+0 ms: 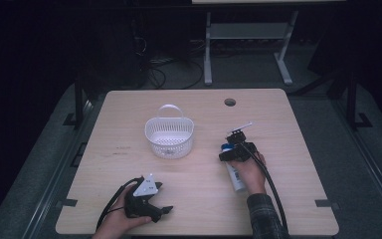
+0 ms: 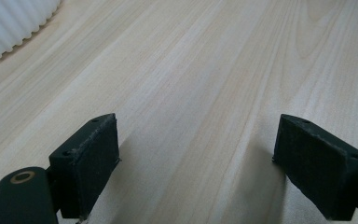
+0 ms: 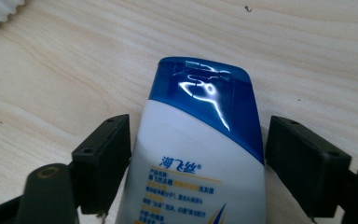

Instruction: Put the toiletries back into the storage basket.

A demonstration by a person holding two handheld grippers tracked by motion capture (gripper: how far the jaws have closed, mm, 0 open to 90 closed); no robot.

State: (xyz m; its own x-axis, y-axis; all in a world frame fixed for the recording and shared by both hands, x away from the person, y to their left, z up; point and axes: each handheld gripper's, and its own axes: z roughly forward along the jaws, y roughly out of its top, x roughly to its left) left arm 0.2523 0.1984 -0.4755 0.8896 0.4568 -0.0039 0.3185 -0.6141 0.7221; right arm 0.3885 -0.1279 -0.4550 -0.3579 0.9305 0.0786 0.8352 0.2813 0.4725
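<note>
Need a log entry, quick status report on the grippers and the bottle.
Left gripper open, idle. Right gripper straddling white blue-capped plastic bottle, lying flat, not clamped. Nothing in the way.

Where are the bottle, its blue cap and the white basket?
bottle [image 3: 191, 186], right gripper view, on its white body.
blue cap [image 3: 205, 93], right gripper view, on the cap's shiny middle.
white basket [image 1: 169, 141], high view, on its slatted front wall.

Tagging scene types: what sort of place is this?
Probably a lab or recording workspace, not a home: a bare light wooden table with a cable hole, loose black cables on the dark floor, and a grey metal desk frame behind.
</note>
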